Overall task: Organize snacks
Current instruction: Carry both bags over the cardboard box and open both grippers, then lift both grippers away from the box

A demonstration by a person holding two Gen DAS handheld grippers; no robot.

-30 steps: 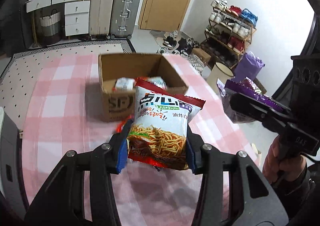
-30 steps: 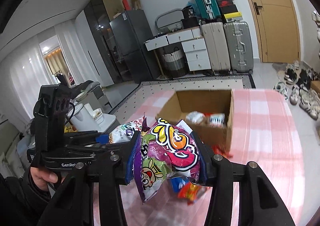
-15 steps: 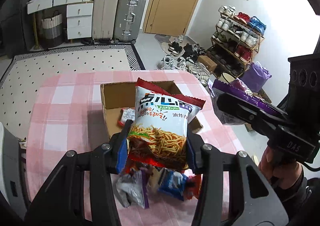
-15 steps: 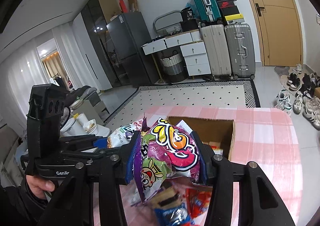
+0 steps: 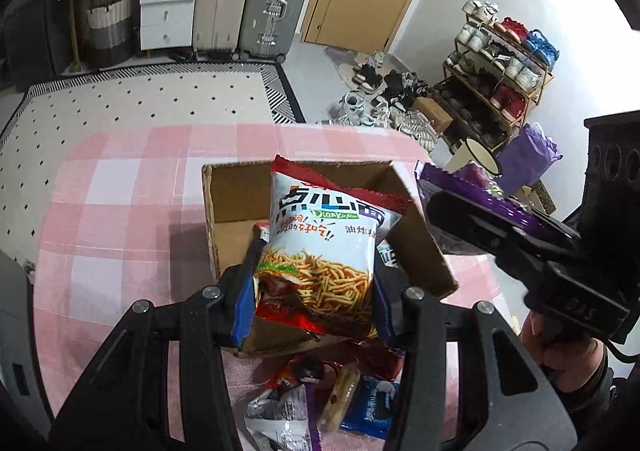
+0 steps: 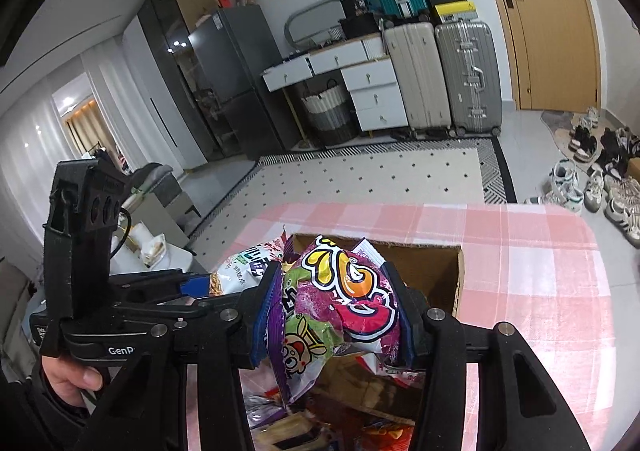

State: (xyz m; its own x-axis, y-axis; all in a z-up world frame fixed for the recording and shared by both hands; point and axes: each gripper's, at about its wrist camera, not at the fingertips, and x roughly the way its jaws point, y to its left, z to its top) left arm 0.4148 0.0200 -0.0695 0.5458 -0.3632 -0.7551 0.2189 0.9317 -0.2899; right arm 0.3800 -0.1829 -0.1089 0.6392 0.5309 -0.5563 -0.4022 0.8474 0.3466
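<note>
My left gripper (image 5: 314, 291) is shut on a white and red noodle-snack bag (image 5: 324, 247) and holds it over the near side of an open cardboard box (image 5: 232, 207) on the pink checked table. My right gripper (image 6: 334, 315) is shut on a purple snack bag (image 6: 340, 311), held above the same box (image 6: 440, 275). The right gripper with its purple bag (image 5: 480, 195) shows at the right of the left wrist view. The left gripper with its noodle bag (image 6: 244, 265) shows at the left of the right wrist view. Some packets lie inside the box, mostly hidden.
Several loose snack packets (image 5: 320, 399) lie on the pink checked tablecloth (image 5: 100, 211) in front of the box. Beyond the table are a patterned rug (image 5: 140, 103), suitcases (image 5: 276, 3), a shoe rack (image 5: 500, 63) and shoes on the floor.
Both grippers have risen and pulled back with their bags. The box now sits lower and closer under them, and the loose packets on the table have come into view.
</note>
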